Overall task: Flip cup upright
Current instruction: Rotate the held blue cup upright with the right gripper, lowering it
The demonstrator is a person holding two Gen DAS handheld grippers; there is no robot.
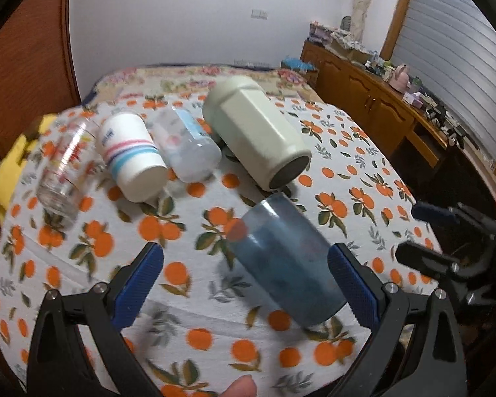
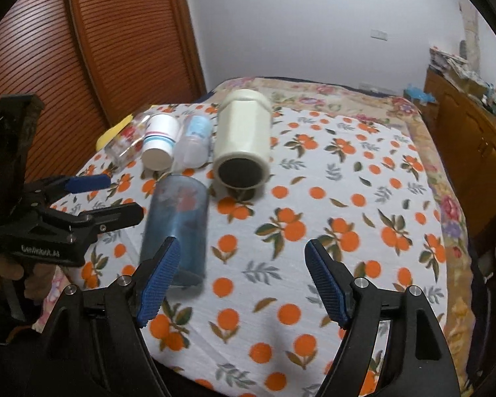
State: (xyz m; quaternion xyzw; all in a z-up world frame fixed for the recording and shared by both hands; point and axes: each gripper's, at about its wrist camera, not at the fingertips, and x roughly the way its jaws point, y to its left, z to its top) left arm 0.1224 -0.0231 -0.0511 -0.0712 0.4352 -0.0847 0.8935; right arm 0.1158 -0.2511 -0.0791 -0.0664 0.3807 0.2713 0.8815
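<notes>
A translucent blue cup (image 1: 287, 261) lies on its side on the orange-print cloth; it also shows in the right wrist view (image 2: 178, 221). My left gripper (image 1: 244, 264) is open; the cup lies between its fingers, close to the right finger (image 1: 352, 284). My right gripper (image 2: 241, 261) is open and empty, with the cup just beyond its left finger (image 2: 158, 281). The left gripper (image 2: 109, 198) shows at the left of the right wrist view, and the right gripper (image 1: 423, 231) at the right of the left wrist view.
Behind lie a large pale green cup (image 1: 258, 132), a frosted plastic cup (image 1: 188, 145), a white striped cup (image 1: 132, 155) and a clear printed glass (image 1: 66, 168). The table's cloth (image 2: 347, 198) has open room on the right. A wooden cabinet (image 1: 363, 96) stands far right.
</notes>
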